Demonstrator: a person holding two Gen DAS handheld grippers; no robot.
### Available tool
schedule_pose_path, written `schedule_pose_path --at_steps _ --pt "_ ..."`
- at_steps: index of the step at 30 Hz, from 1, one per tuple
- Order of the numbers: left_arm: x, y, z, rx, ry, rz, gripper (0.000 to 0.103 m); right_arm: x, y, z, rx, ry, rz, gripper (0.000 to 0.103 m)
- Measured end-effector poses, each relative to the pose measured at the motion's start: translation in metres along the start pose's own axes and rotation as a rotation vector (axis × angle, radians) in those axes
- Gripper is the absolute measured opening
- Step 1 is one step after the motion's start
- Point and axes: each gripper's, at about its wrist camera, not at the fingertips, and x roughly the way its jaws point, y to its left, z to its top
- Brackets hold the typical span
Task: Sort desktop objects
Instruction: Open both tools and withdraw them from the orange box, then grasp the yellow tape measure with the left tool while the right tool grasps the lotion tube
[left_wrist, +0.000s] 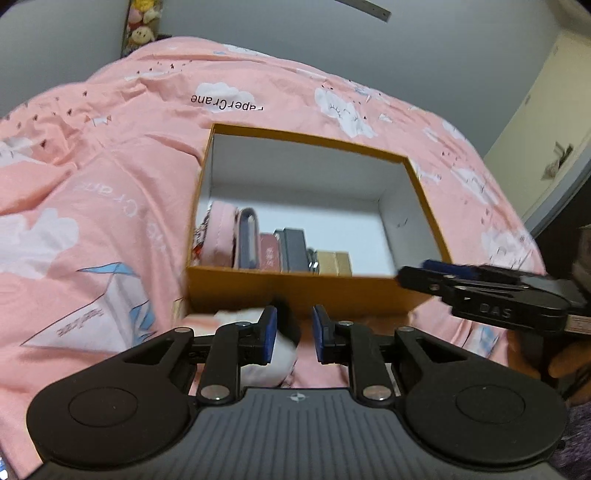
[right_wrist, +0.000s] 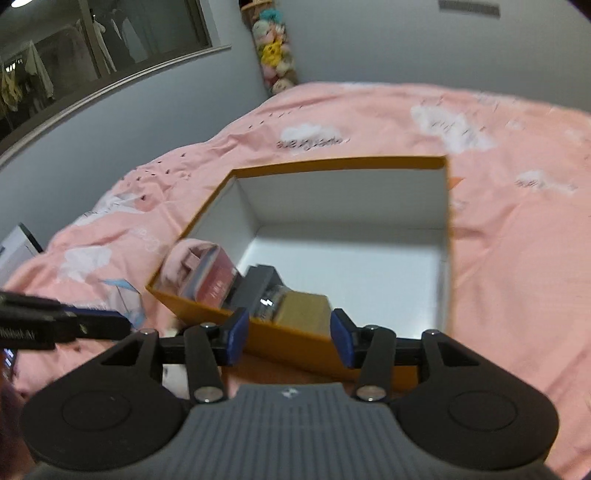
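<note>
On the pink bed sat the box (left_wrist: 295, 291), with small things lined up along its near wall. Both tongs, left (left_wrist: 294, 334) and right (right_wrist: 288, 338), were open and held nothing. A white thing (left_wrist: 258, 354) lay under the left tongs; best to lower slowly and pinch its middle.

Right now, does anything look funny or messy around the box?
One thing stands out: a crumpled white item lies on the pink bedspread outside the orange box, by its near wall, while the other things stand lined up inside. Nothing looks spilled or broken. Both grippers, left and right, are open and empty.
</note>
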Motion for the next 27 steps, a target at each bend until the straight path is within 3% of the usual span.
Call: schedule_pose_path --at_steps 3,7,12,18,22,27 --pt "-0.007 -0.008 -0.014 0.08 0.03 0.03 0.026 -0.015 0.0 -0.021 -0.036 0.001 -0.057 0.054" --pt "-0.01 -0.02 -0.032 0.182 0.083 0.039 0.035 -0.021 -0.014 -0.044 0.021 0.082 -0.088 0.054" --pt "0.003 -0.041 -0.051 0.247 0.152 -0.03 0.036 -0.034 -0.016 -0.074 0.059 0.166 -0.071 0.054" --pt "0.038 -0.065 -0.063 0.28 0.28 -0.129 0.036 -0.03 -0.001 -0.112 0.091 0.303 0.01 0.044" --pt "0.067 -0.073 -0.071 0.293 0.354 -0.087 0.036 -0.021 0.002 -0.128 0.11 0.379 0.016 0.044" --pt "0.095 -0.069 -0.086 0.264 0.431 -0.098 0.036 -0.014 -0.011 -0.133 0.186 0.385 0.035 0.044"
